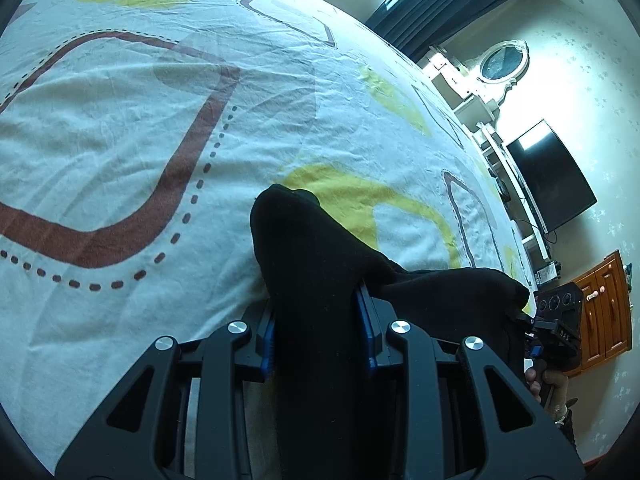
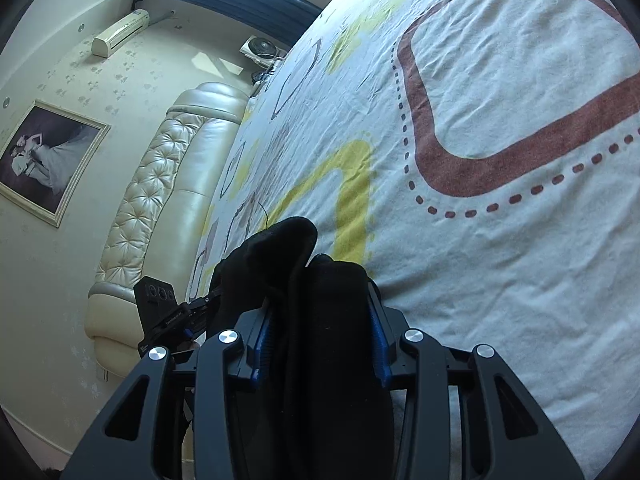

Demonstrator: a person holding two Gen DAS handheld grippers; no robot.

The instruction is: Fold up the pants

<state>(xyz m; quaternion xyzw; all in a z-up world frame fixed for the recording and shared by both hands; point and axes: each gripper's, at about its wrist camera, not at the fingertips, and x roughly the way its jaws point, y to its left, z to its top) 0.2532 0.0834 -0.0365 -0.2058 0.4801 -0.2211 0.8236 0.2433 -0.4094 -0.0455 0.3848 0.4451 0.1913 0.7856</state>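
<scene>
The left gripper [image 1: 320,332] is pinching a thick bunch of the black pants [image 1: 312,264]: the cloth fills the gap between its blue pads [image 1: 267,340] and rises past the fingertips in a rounded hump. From there the fabric runs off to the right, toward the right gripper [image 1: 558,326] at the frame's edge, so the garment hangs as a span between the two hands rather than lying flat. It is lifted off the patterned bedsheet [image 1: 120,128], probably so the edge can be carried over for a fold without dragging. In the right wrist view the right gripper is likewise clamped on bunched black cloth, with pads pressing either side. A padded headboard [image 2: 160,168] stands beyond the bed.
</scene>
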